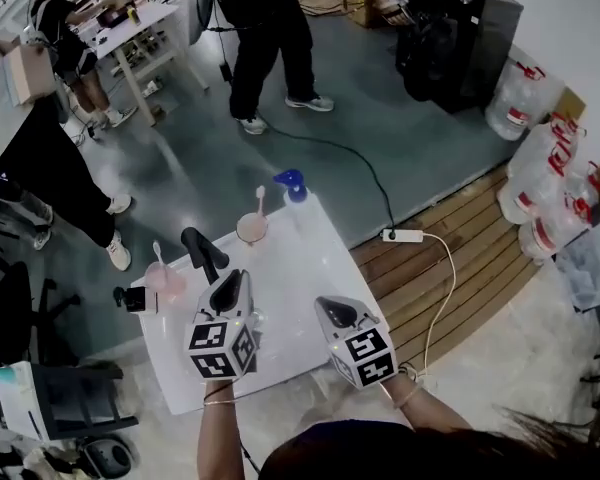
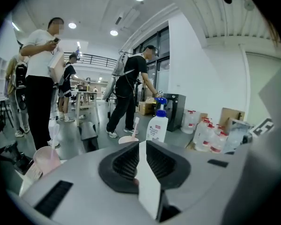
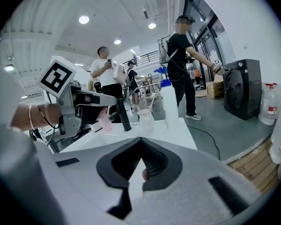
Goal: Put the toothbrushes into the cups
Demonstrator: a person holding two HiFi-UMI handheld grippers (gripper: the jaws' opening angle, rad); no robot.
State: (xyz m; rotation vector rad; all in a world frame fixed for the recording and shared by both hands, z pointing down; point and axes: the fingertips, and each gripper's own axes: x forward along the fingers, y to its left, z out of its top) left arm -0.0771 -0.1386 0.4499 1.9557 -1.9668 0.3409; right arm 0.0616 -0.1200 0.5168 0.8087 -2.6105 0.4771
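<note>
Closed and empty, my left gripper [image 2: 139, 143] and right gripper [image 3: 140, 140] hang over the near end of the white table [image 1: 302, 266], each with its jaws pressed together on nothing. One toothbrush [image 1: 260, 201] stands in the far cup [image 1: 251, 230] beside the spray bottle [image 1: 294, 186]. The second toothbrush [image 1: 158, 255] stands in the near cup [image 1: 166, 284] at the table's left edge. I judge the task done; next I need only draw back without knocking either cup.
</note>
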